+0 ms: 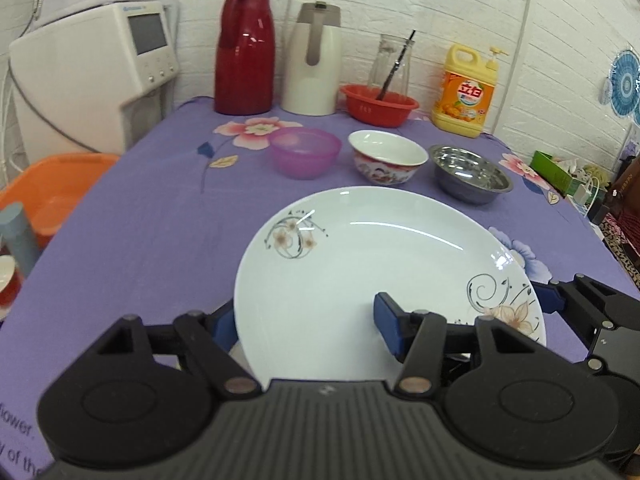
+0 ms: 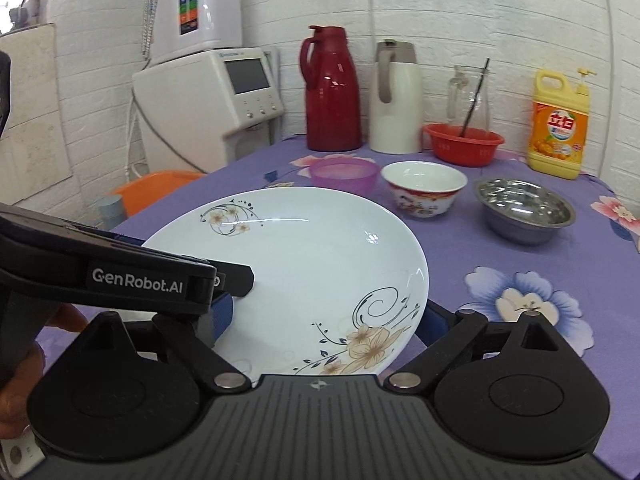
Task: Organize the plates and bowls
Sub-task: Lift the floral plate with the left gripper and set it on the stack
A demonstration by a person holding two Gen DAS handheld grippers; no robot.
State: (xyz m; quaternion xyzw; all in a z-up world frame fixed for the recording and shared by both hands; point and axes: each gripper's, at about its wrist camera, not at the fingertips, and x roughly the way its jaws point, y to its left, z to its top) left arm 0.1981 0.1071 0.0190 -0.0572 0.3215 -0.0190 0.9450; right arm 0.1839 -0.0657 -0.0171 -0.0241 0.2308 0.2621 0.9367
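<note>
left gripper (image 1: 310,322): I have one blue pad (image 1: 386,322) on top of the plate and the other under the near-left rim; jaws about half way, clamped on the rim.
right gripper (image 2: 324,314): one finger sits at the plate's right edge, the other is hidden behind the left gripper's body; it looks closed on the plate but I cannot tell for sure.
plate (image 1: 360,276): white, flower print, carried between both grippers, near edge close to the cameras, tilted, apparently lifted off the purple tablecloth (image 1: 152,232).
step in hand: my read, I'm carrying the plate toward the row of bowls.
how to do it well: keep both hands moving together so the rim doesn't twist, keep the plate closer to level, no squeezing harder on ceramic.
bowl row: pink plastic bowl (image 1: 305,152), porcelain bowl (image 1: 387,160), steel bowl (image 1: 470,178), side by side beyond the plate, apart from each other.
clearance: I'd bring the far rim in above the bowls' lips, the porcelain one is straight ahead.
risk: glazed rim is slick, a slip on one side drops it onto the bowls.
back of table: red basin (image 1: 379,104), red flask (image 1: 245,50), white jug (image 1: 314,60), detergent bottle (image 1: 466,90) along the wall, well apart from my path.
</note>
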